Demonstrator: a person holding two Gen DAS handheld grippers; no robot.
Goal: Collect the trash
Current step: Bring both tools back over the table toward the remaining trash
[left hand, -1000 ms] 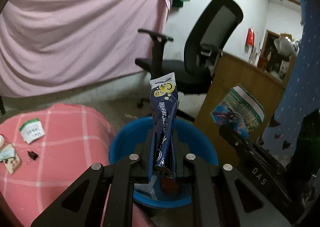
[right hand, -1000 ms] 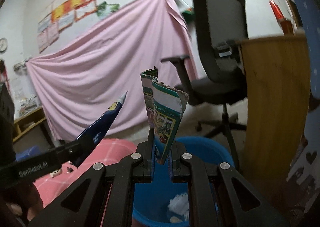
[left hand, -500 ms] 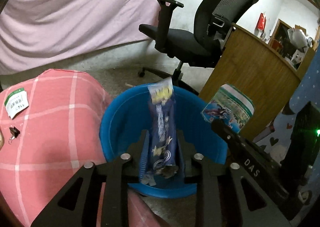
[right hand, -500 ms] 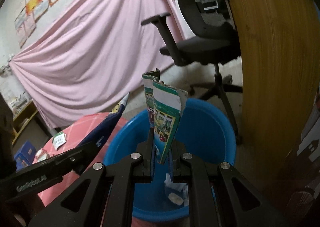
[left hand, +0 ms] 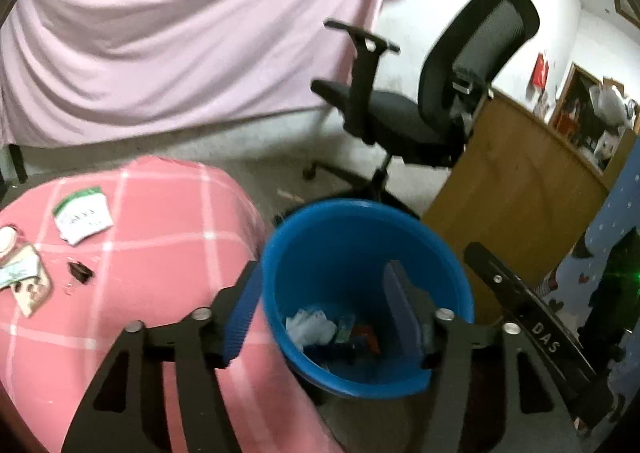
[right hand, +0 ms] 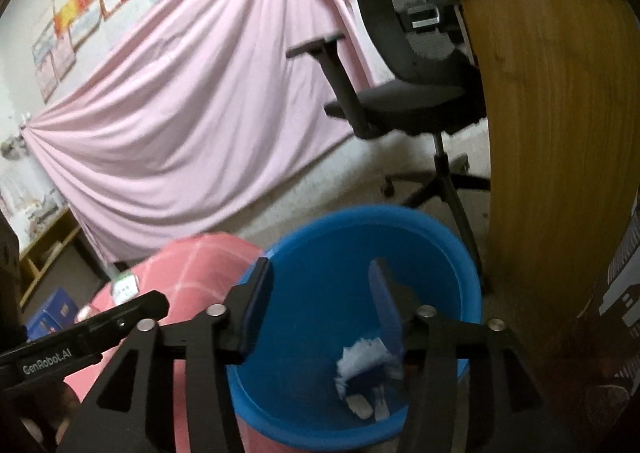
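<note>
1. Left gripper [left hand: 322,313] is spread wide with nothing between the blue pads [left hand: 240,309] – it hangs right over the blue bin [left hand: 316,229], one finger outside the rim at about 9 o'clock, the other inside near 3 o'clock.
2. Right gripper [right hand: 320,313] is the same deal: jaws wide apart and holding nothing, also over the blue bin [right hand: 400,221], left finger at the rim and right finger over the inside.
3. Down in the bin there's a pile of trash [left hand: 332,327] – a crumpled white piece, something green, something red, plus dark bits. From the right wrist view I mostly see crumpled white paper [right hand: 362,355] on the bin floor, too blurry for more.
4. The right gripper's black arm pokes into the left wrist view at 4 o'clock, and the left one shows in the right wrist view at 8 o'clock.
5. At 9 o'clock from the bin, touching it or just beside it, is the pink checked counter [left hand: 168,237]. More trash sits there: a white-and-green wrapper [left hand: 82,219], a small black clip [left hand: 80,271], and a pale packet [left hand: 24,283] near the left edge.
6. Farther out at 12 to 1 o'clock is a black office chair [left hand: 424,101], a wooden panel [left hand: 516,189] at 2 o'clock, and a pink sheet [left hand: 180,33] hung across the back wall.
</note>
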